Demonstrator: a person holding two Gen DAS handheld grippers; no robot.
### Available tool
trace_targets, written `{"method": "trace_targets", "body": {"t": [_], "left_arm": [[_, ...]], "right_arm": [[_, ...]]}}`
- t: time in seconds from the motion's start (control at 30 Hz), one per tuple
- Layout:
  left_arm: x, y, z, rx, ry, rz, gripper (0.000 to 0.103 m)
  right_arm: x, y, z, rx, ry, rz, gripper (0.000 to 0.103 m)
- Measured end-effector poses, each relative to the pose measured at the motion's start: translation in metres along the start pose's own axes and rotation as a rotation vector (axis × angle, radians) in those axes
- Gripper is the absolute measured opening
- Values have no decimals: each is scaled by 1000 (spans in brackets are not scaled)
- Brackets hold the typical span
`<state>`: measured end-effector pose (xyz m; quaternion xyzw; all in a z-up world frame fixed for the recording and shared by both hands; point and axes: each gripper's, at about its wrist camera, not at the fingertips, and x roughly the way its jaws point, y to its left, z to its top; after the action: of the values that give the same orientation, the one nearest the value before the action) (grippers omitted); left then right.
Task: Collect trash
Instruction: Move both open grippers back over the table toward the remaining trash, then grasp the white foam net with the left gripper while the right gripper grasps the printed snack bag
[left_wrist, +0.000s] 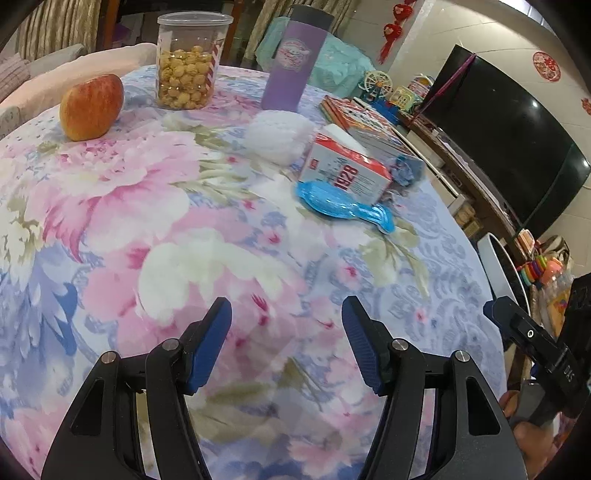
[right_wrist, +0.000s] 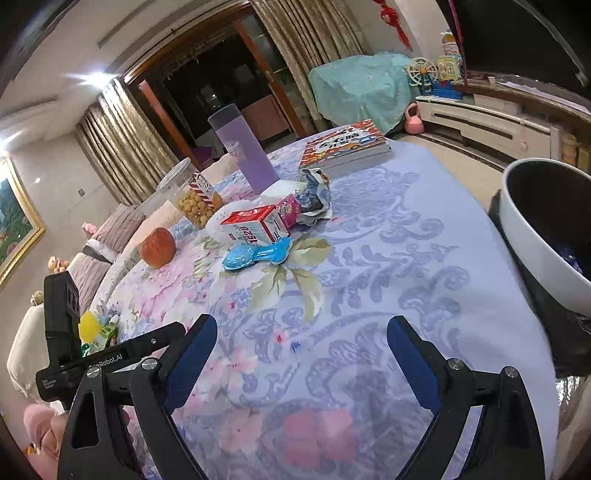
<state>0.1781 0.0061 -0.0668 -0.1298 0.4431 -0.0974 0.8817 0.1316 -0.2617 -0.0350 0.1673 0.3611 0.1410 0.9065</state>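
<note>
Round worktop under a pink-and-blue floral cloth (right_wrist: 406, 229), near half bare, everything on it gathered toward the far side. White bin with dark liner (right_wrist: 546, 236) stands off the right edge, mouth up, presumably parked there so trash can be dropped in without a long carry. Keepers stand apart at the far edge: purple tumbler (left_wrist: 291, 62) upright, clear plastic tub of snack balls (left_wrist: 188, 62), red apple (left_wrist: 92, 107), stack of books (right_wrist: 347, 147). Likely trash sits in one heap mid-far: red-and-white carton (left_wrist: 347, 170) on its side, crumpled blue-silver wrapper (right_wrist: 314, 199) just behind it, white tissue wad (left_wrist: 277, 136) to its left, blue plastic blister (left_wrist: 340, 206) lying flat just in front. Left gripper (left_wrist: 286, 332) and right gripper (right_wrist: 301, 350) both hover over bare cloth, jaws apart, holding nothing, well short of the heap, likely on approach.
</note>
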Motion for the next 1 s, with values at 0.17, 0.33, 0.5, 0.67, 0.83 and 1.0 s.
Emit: {"method": "trace_targets", "body": {"t": [0.17,0.33,0.5,0.67,0.83,1.0], "left_arm": [[7,7,14,5,-6,18,63],[16,11,29,18,-15,41,63],[28,15,49,14,-20,45,63],[44,16,74,31,-34,55,63],[66,15,100,61,-31,58,63],[87,21,118,44,-15,48,63]], "right_arm": [[12,2,7,-2,6,4,94],[27,2,18,-9,5,6,94],[42,-4,29,12,4,5,94],[56,-10,43,29,7,0,94],[68,-10,63,26,-12,5,94],[86,-10,80,-13,-18,-2,94]]}}
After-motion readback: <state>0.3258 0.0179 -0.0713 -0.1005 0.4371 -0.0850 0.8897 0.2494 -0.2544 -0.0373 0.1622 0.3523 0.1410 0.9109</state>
